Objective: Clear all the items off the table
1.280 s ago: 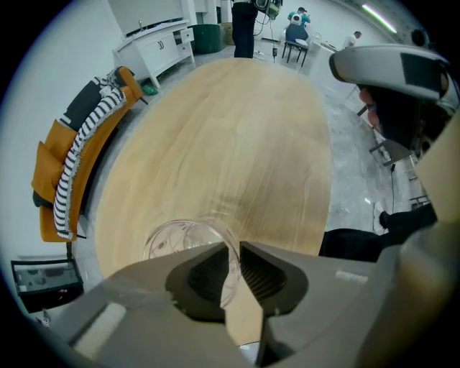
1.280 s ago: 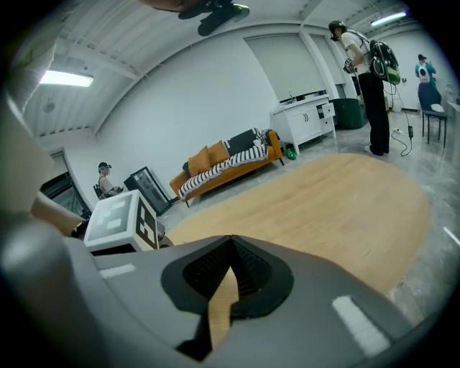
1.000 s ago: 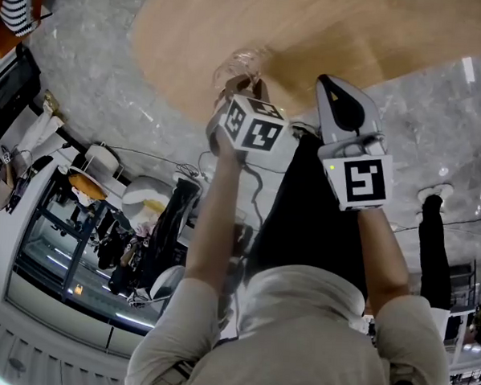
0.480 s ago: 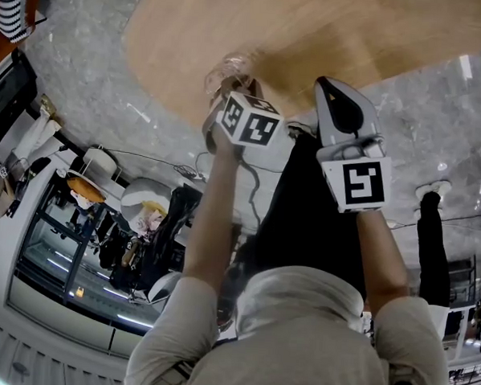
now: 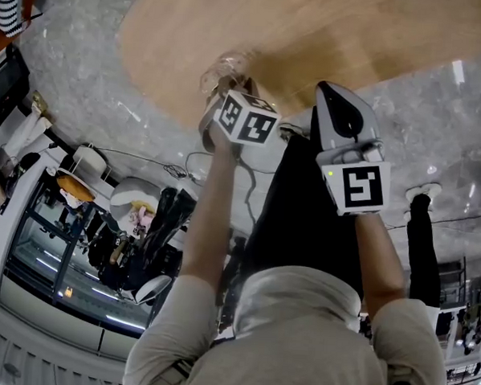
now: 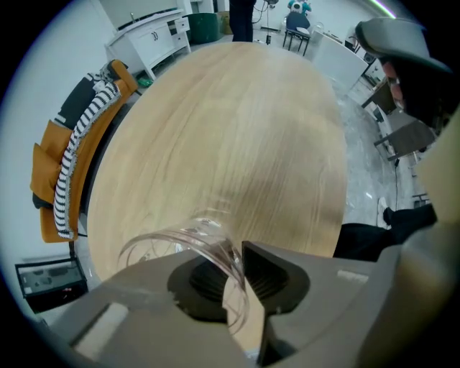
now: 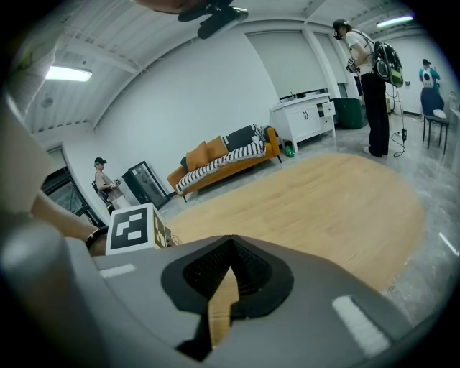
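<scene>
A clear plastic cup [image 5: 225, 69] is held over the near edge of the round wooden table [image 5: 329, 31], which shows bare in all three views. My left gripper [image 5: 230, 89] is shut on the cup's wall. In the left gripper view the cup [image 6: 188, 236] lies tilted with its rim pinched between the jaws of the left gripper [image 6: 236, 272], above the table [image 6: 230, 122]. My right gripper [image 5: 333, 86] hovers beside it to the right, at the table's edge. In its own view the right gripper [image 7: 230, 267] is shut with nothing in it, facing the table [image 7: 316, 201].
An orange sofa [image 7: 224, 158] with a striped blanket stands beyond the table, with a white cabinet [image 7: 305, 118] further right. A person [image 7: 370, 79] stands by the cabinet and another person [image 7: 105, 184] at far left. Grey marble floor [image 5: 437, 117] surrounds the table.
My left gripper with the cup has drifted slightly left and up along the table's edge. The right gripper has barely moved.
</scene>
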{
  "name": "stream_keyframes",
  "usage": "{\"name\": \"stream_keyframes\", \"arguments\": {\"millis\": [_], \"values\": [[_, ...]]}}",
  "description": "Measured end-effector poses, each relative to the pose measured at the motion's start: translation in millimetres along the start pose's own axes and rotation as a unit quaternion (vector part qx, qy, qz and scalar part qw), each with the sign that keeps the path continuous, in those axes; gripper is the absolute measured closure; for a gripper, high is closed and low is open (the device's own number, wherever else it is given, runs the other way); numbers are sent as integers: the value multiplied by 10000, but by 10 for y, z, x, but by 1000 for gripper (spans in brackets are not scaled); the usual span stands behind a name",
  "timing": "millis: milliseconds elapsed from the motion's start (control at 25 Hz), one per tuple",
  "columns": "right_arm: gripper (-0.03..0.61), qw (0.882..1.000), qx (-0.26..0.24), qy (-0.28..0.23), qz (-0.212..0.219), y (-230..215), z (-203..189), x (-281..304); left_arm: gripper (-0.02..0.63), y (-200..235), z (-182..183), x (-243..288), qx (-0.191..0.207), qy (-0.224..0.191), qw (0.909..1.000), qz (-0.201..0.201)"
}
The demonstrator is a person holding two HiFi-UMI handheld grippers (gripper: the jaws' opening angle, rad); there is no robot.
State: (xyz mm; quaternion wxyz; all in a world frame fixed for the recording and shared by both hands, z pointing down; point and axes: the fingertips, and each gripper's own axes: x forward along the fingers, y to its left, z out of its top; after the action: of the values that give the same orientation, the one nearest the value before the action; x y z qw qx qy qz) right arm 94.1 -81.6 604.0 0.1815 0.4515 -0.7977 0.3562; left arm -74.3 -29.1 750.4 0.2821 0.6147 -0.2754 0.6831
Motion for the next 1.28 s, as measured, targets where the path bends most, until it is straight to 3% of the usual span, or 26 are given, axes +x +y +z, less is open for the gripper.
{"name": "stream_keyframes", "arguments": {"millis": [320,640,960,1280], "values": [[572,9993,-332,5,171,115,184,16,552,19,86,-285,-607,-746,9952,205],[572,9960,-773,-24,439,502,420,20,554,5,201,-784,-1158,-1492,9820,26],[572,9903,-1229,-227,615,903,875,-95,554,160,215,-1508,-1755,-2188,9598,129],[572,9854,-1430,-659,649,1513,1334,-439,554,156,11,-2491,-2377,-2944,9257,43]]}}
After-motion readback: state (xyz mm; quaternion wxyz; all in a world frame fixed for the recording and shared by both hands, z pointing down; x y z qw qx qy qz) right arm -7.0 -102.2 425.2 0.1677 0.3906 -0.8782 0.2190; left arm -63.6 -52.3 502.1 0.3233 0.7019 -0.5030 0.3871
